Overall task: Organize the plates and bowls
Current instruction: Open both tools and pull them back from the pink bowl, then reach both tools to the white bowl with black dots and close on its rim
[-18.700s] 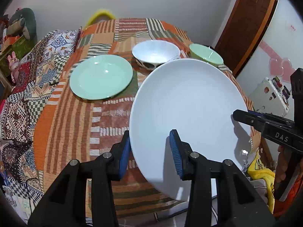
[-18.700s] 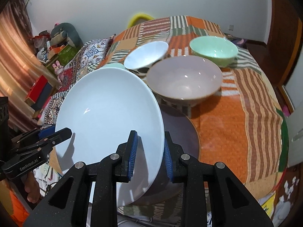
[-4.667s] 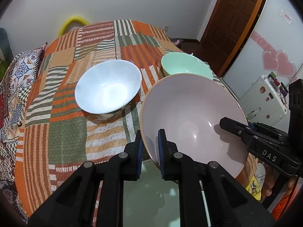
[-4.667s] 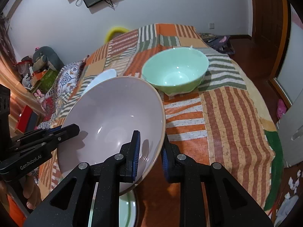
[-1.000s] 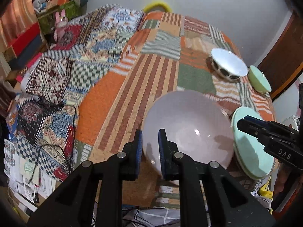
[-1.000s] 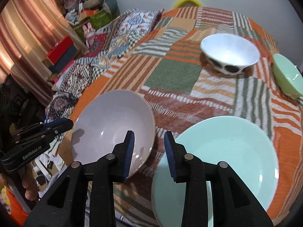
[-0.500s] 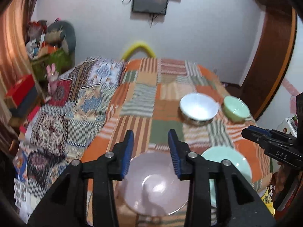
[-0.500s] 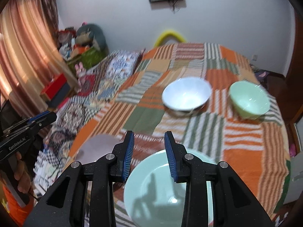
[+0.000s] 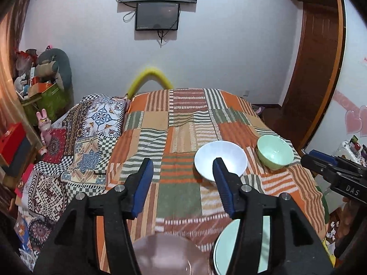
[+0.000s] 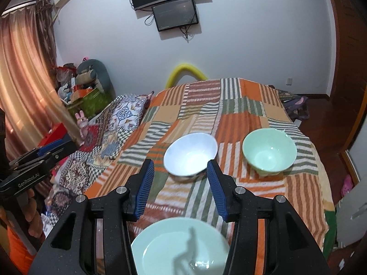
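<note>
Left wrist view: the left gripper (image 9: 182, 171) has just been opening, jaws apart with nothing between them, above the pink bowl (image 9: 165, 255) on the quilt (image 9: 183, 197), beside the green plate (image 9: 221, 252). The right gripper (image 10: 180, 176), likewise just opening and empty, hangs over that plate. Beyond sit the white bowl (image 10: 190, 157) and green bowl (image 10: 269, 152), apart
</note>
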Action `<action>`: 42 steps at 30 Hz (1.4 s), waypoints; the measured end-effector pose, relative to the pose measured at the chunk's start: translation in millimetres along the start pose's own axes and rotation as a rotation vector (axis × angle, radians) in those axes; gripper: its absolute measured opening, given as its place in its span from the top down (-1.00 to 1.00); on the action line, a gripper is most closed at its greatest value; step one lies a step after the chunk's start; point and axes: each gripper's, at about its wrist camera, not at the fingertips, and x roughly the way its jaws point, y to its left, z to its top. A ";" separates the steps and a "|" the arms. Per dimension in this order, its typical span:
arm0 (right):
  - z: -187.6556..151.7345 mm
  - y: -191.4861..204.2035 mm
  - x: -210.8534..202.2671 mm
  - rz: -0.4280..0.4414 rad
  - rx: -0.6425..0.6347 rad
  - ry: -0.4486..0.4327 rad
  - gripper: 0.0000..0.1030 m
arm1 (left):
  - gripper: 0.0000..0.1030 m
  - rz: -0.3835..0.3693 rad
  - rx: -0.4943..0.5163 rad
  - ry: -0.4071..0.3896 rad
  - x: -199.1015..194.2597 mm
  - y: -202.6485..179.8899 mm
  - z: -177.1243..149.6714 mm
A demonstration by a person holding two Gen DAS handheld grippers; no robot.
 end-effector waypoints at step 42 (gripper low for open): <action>-8.3 -60.6 169.1 -0.011 0.063 0.306 0.57 | 0.56 -0.100 -0.044 0.425 270.0 -12.1 -22.0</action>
